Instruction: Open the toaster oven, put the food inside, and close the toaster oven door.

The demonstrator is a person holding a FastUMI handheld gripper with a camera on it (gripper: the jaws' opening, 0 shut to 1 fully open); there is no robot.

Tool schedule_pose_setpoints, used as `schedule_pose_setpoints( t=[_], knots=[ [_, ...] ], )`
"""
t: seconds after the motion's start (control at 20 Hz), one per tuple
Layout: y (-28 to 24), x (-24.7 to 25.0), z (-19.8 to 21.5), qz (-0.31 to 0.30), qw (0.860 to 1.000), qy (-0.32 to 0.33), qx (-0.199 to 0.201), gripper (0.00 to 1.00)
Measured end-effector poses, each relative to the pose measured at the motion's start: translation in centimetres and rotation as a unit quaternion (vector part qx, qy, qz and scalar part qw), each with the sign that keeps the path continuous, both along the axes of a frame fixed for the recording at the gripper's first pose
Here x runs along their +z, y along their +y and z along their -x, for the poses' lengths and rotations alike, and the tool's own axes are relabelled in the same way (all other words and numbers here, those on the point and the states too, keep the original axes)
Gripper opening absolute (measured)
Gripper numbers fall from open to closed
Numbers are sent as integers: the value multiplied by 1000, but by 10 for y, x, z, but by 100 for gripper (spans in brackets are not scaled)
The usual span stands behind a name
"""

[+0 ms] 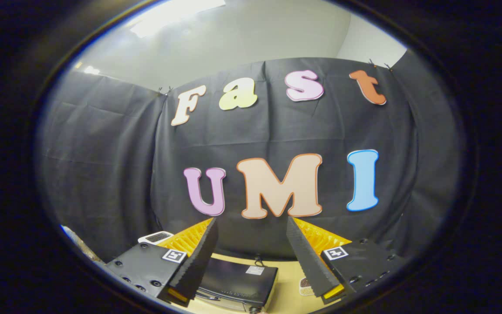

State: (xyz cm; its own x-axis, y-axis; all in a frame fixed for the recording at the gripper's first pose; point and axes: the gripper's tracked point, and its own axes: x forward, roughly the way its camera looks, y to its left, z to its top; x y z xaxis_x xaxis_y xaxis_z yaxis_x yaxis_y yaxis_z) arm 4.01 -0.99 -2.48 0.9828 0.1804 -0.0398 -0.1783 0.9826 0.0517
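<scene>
I hold the gripper (251, 244) high, aimed level at the booth wall, so the work surface shows as a thin strip at the bottom of the frame. Its fingers stand wide apart with nothing between them.

Between and below the fingers, at bottom centre, I see the top of the black toaster oven (238, 279) on the tan table (288, 283). From this height only its top panel and a sliver of its front show, so I cannot tell whether the door is open or shut.

Just right of the oven, beside the right finger, sits a small pale piece with a speckled top (306, 286), likely the food, though it is too small to name. If so, it lies outside the oven on the table.

At lower left, beyond the left finger, a white vented object (155, 237) peeks out.

I judge this raised pose suits surveying, not grasping.
</scene>
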Motion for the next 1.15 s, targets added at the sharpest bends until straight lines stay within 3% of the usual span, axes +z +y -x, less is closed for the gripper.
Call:
schedule_pose_setpoints(
  t=[0.3, 1.15],
  knots=[
    [-34, 15, 14, 0, 999, -26, -21, 98],
    [-154, -16, 33, 2, 997, -57, -58, 98]
  ],
)
